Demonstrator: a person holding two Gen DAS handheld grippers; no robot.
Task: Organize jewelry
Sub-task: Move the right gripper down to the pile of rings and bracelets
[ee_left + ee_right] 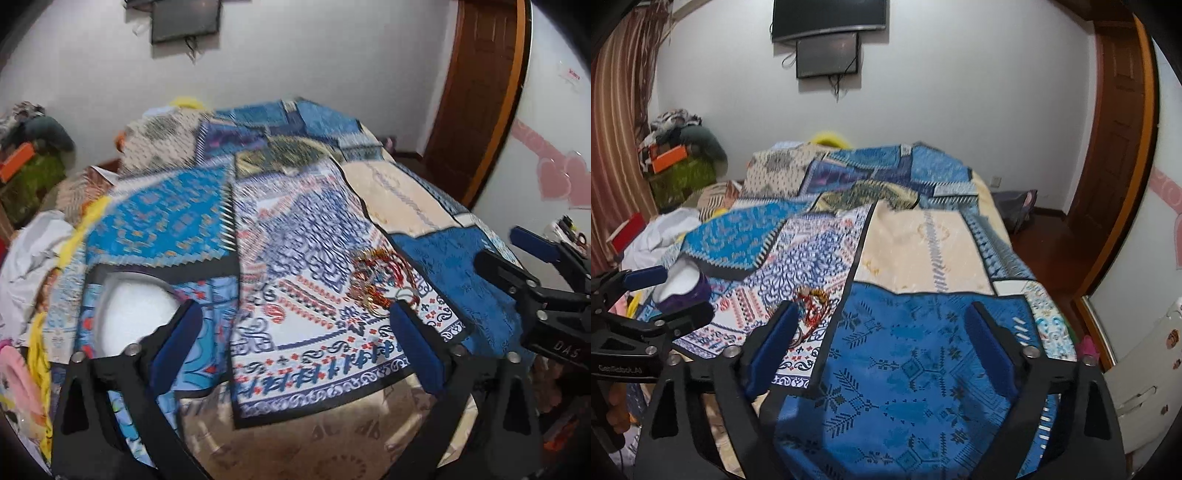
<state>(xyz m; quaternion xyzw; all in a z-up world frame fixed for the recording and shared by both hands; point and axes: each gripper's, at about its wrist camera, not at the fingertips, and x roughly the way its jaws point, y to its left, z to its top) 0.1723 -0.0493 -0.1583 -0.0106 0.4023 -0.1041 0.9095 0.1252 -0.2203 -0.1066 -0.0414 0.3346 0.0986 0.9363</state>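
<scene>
A tangled pile of red and gold jewelry [380,280] lies on the blue-and-white patterned cloth [303,258], just ahead of my left gripper's right finger. It also shows in the right wrist view [812,310], by my right gripper's left finger. A round box with a purple wall and white inside [683,290] stands to the left; in the left wrist view [136,314] it sits behind the left finger. My left gripper [291,332] is open and empty over the cloth. My right gripper [882,332] is open and empty over a dark blue cloth [908,362].
Many overlapping patterned cloths cover the bed, including a cream one [916,251] and a bright blue one [162,221]. White fabric [661,232] is heaped at the left. A wooden door [1115,129] and a wall screen [827,51] stand behind.
</scene>
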